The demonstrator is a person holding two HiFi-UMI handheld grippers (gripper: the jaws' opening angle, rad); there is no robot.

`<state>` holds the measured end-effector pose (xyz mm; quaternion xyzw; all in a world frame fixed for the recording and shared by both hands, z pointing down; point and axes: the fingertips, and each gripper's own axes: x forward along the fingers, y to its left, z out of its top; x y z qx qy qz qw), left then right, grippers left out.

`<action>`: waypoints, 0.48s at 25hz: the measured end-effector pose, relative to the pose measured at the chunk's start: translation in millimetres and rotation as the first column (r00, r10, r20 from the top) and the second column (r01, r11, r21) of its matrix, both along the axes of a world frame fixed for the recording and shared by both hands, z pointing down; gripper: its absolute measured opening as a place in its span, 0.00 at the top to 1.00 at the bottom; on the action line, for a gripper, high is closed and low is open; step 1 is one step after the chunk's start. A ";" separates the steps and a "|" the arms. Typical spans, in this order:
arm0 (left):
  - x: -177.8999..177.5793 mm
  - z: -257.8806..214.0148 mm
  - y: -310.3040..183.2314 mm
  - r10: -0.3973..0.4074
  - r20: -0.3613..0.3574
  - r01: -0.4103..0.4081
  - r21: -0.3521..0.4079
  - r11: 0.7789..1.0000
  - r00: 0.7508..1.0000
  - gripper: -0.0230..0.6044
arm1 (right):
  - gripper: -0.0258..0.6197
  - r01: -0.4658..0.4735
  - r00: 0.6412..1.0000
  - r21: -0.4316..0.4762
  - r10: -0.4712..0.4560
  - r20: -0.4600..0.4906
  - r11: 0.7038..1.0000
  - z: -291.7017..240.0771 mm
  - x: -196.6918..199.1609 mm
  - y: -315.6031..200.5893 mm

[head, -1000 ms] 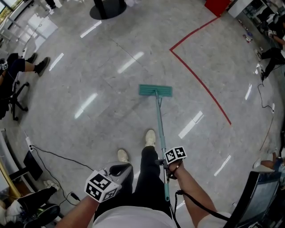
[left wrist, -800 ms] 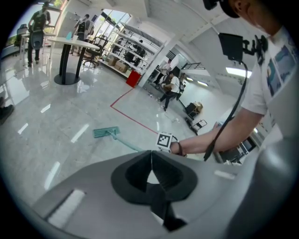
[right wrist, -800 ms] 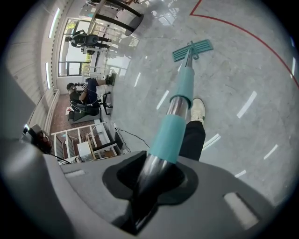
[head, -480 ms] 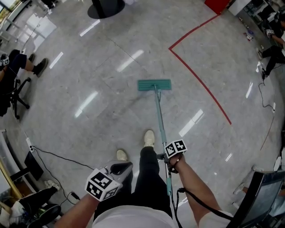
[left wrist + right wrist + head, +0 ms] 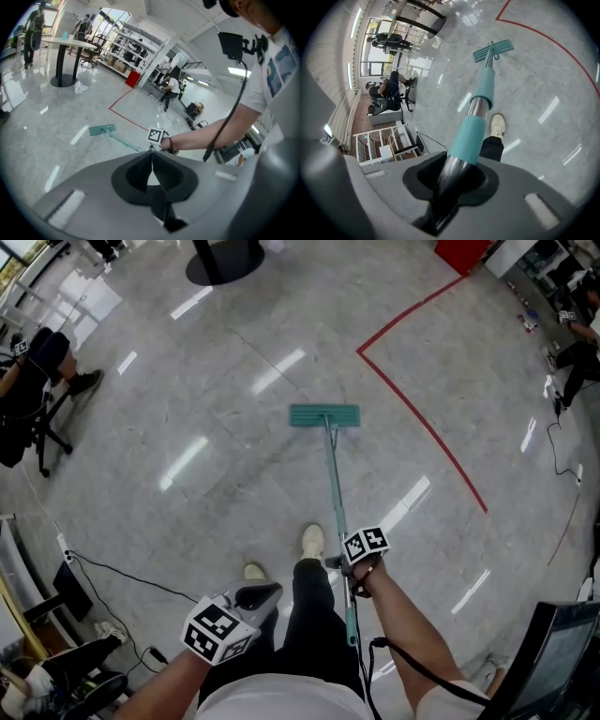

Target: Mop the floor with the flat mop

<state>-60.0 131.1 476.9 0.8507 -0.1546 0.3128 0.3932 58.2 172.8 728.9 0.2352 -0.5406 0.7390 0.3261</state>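
The flat mop has a teal head (image 5: 323, 415) lying flat on the grey floor ahead of my feet. Its thin handle (image 5: 333, 474) runs back toward me. My right gripper (image 5: 343, 568) is shut on the handle's lower part. In the right gripper view the metal and teal handle (image 5: 480, 98) passes between the jaws (image 5: 457, 171) and leads out to the mop head (image 5: 493, 49). My left gripper (image 5: 255, 598) hangs by my left leg, apart from the mop. In the left gripper view its jaws (image 5: 151, 157) meet with nothing between them, and the mop head (image 5: 102, 130) lies beyond.
A red tape line (image 5: 422, 418) bends across the floor right of the mop. A round black table base (image 5: 225, 259) stands far ahead. A person sits on an office chair (image 5: 37, 381) at left. Cables (image 5: 122, 568) trail at lower left, and a monitor (image 5: 553, 652) stands at lower right.
The mop head has slid forward, farther from my feet, and the right gripper has gone forward with the handle. The left gripper has shifted only slightly.
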 end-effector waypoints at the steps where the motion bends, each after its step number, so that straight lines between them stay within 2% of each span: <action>1: 1.6 0.1 -2.7 -0.002 0.001 0.002 -0.001 1.000 1.000 0.95 | 0.84 0.002 1.000 0.001 -0.002 -0.001 1.000 0.8 1.6 -6.1; 12: 19.7 0.1 -33.7 -0.058 0.015 0.058 -0.011 0.998 0.998 0.95 | 0.85 -0.017 1.000 0.014 0.016 0.014 1.000 6.7 18.6 -91.0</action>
